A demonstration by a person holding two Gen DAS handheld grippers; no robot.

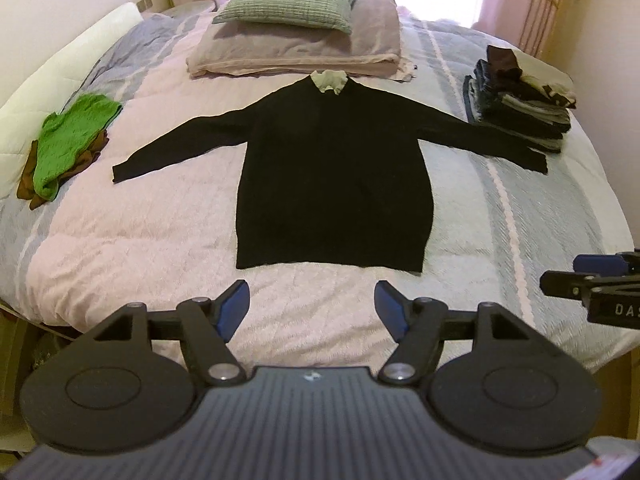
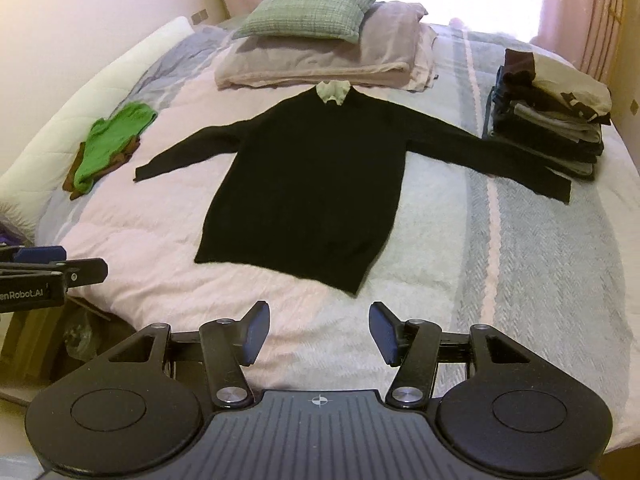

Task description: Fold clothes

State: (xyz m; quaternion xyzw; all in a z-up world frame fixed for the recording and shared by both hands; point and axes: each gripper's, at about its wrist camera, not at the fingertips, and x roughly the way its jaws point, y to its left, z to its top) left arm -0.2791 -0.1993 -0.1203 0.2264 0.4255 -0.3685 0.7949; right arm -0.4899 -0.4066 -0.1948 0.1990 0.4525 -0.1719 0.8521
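A black long-sleeved sweater (image 1: 334,168) (image 2: 308,184) with a pale collar (image 1: 330,80) lies flat on the bed, both sleeves spread out to the sides. My left gripper (image 1: 312,304) hangs above the bed's near edge, short of the sweater's hem, open with nothing between its blue pads. My right gripper (image 2: 316,328) is likewise open and empty, just short of the hem's lower right corner. Each gripper shows at the edge of the other's view, the right gripper (image 1: 576,276) on the right and the left gripper (image 2: 60,264) on the left.
A green garment over a brown one (image 1: 68,144) (image 2: 110,144) lies at the bed's left. A stack of folded clothes (image 1: 520,100) (image 2: 552,120) sits at the right, by the sweater's right cuff. Pillows (image 1: 296,20) (image 2: 320,36) are piled at the head of the striped quilt (image 1: 120,240).
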